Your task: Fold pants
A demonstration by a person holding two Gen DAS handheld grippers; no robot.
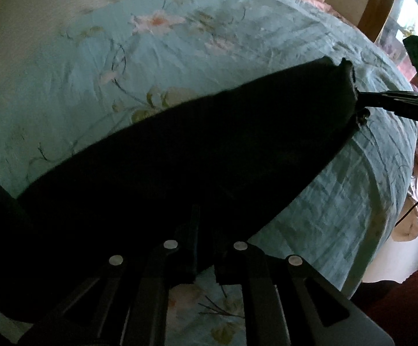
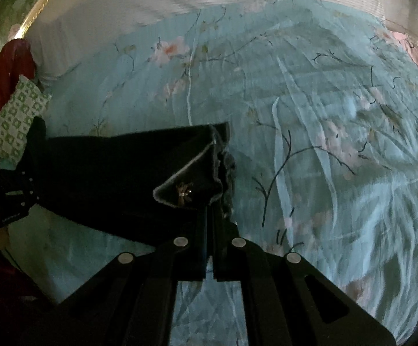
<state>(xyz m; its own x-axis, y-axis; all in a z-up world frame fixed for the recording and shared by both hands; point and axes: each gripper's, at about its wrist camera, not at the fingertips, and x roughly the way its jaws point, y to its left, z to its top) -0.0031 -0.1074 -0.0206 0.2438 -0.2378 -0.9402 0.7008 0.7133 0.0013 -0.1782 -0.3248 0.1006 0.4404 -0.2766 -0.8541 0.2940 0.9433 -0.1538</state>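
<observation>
- The black pants point(image 1: 180, 155) are being held stretched out above the bed point(image 1: 93, 72), which is covered by a pale teal sheet with pink flowers and dark twigs
- One end of the pants is being pinched by the left claw point(image 1: 204, 225), whose jaws are drawn nearly together with the dark cloth between them
- The other end of the pants point(image 2: 116, 173), with its frayed hem and a small metal trim, is being gripped by the right claw point(image 2: 210, 216), whose jaws are closed tight on the cloth
- In the left wrist view, the right claw point(image 1: 362, 101) is being seen at the far end of the pants, toward the right edge of the bed, clamped on the hem
- In the right wrist view, the left claw's body point(image 2: 9, 196) is being seen at the left end of the pants, though its fingertips are hidden
- A green-and-white patterned pillow point(image 2: 21, 118) and a dark red cloth point(image 2: 9, 72) are lying beyond the left end of the pants, at the bed's edge
</observation>
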